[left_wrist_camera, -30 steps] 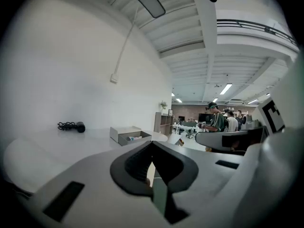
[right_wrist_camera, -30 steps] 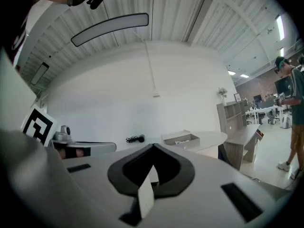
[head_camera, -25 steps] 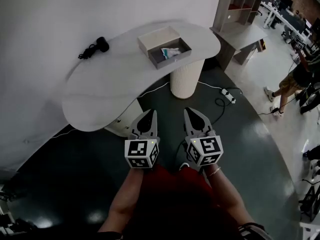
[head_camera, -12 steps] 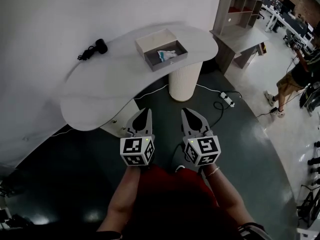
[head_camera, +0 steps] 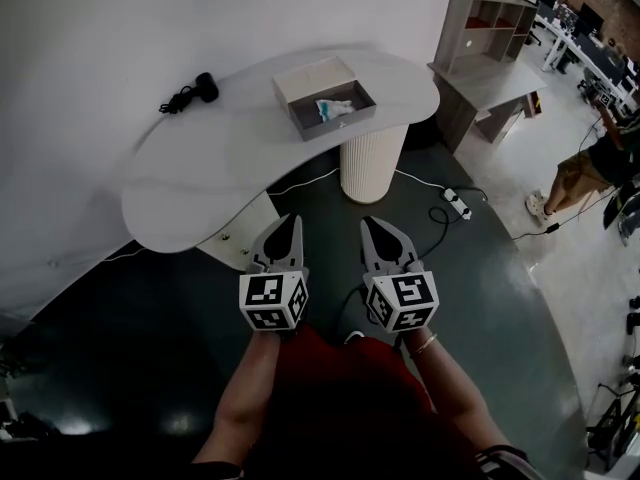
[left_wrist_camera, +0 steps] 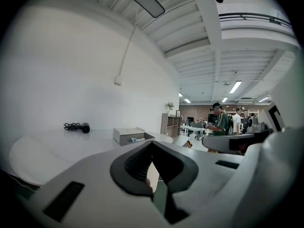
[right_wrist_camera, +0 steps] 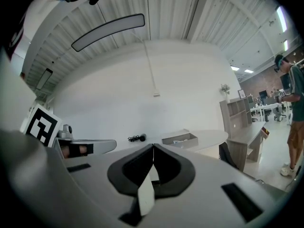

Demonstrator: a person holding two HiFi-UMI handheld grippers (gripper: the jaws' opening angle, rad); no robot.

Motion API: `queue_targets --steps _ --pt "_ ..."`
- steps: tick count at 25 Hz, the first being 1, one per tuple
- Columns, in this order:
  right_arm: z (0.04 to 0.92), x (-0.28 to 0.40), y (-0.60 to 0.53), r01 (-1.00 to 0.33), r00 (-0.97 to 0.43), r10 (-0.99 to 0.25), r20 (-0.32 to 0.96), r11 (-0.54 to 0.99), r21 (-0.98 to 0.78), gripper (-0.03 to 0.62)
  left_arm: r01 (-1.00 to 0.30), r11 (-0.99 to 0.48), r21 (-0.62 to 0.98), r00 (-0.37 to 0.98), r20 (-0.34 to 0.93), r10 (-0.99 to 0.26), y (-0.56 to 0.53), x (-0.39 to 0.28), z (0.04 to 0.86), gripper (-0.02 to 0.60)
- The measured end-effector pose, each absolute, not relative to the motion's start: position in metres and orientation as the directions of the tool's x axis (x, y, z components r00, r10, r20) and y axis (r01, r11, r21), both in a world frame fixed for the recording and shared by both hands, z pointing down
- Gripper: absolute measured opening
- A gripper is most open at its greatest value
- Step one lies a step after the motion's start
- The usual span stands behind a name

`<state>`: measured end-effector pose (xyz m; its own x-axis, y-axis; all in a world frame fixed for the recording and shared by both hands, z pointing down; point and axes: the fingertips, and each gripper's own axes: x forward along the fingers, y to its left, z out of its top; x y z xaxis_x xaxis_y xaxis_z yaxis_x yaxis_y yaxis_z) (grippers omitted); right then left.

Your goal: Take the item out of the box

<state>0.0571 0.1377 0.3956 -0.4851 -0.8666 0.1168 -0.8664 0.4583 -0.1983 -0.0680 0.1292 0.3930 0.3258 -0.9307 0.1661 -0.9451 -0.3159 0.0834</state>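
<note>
A shallow grey open box (head_camera: 325, 96) sits on the far right part of the white curved table (head_camera: 220, 168). Inside it lies a small white and teal item (head_camera: 335, 109). Both grippers hang over the dark floor, well short of the table edge. My left gripper (head_camera: 285, 221) is shut and empty, and so is my right gripper (head_camera: 375, 223), its jaw tips touching. In the left gripper view the box (left_wrist_camera: 133, 136) shows far off beyond the closed left gripper (left_wrist_camera: 152, 144). The right gripper view has the box (right_wrist_camera: 179, 138) just above the right gripper (right_wrist_camera: 153, 147).
A black device with a coiled cable (head_camera: 190, 93) lies at the table's far left. A ribbed white pedestal (head_camera: 372, 163) holds the table up. A power strip (head_camera: 455, 200) and cords lie on the floor. A grey shelf desk (head_camera: 490, 58) and a standing person (head_camera: 590, 168) are to the right.
Both grippers have drifted slightly left and toward me in the head view, still shut and empty. The person at the right has stepped a little farther off.
</note>
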Motion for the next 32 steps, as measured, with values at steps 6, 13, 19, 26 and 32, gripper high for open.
queue_targets --steps 6,13,19,26,32 --pt "0.402 0.055 0.120 -0.869 -0.477 -0.869 0.132 0.443 -0.220 0.015 -0.949 -0.305 0.082 0.315 0.191 -0.930 0.110 -0.072 0.400 0.022" --pt "0.410 0.059 0.076 -0.894 -0.422 -0.895 0.141 0.385 -0.229 0.015 -0.925 -0.369 0.090 0.380 0.203 -0.903 0.054 -0.067 0.413 0.023" --pt "0.414 0.052 0.030 -0.906 -0.395 -0.905 0.158 0.355 -0.228 0.015 -0.905 -0.419 0.077 0.425 0.224 -0.877 0.001 -0.069 0.419 0.025" --pt "0.425 0.040 -0.020 -0.918 -0.368 -0.910 0.190 0.322 -0.233 0.015 -0.893 -0.444 0.066 0.445 0.271 -0.854 -0.051 -0.076 0.433 0.041" --pt "0.429 0.036 -0.055 -0.935 -0.321 -0.923 0.214 0.272 -0.226 0.015 -0.874 -0.482 0.058 0.476 0.298 -0.828 -0.091 -0.081 0.439 0.091"
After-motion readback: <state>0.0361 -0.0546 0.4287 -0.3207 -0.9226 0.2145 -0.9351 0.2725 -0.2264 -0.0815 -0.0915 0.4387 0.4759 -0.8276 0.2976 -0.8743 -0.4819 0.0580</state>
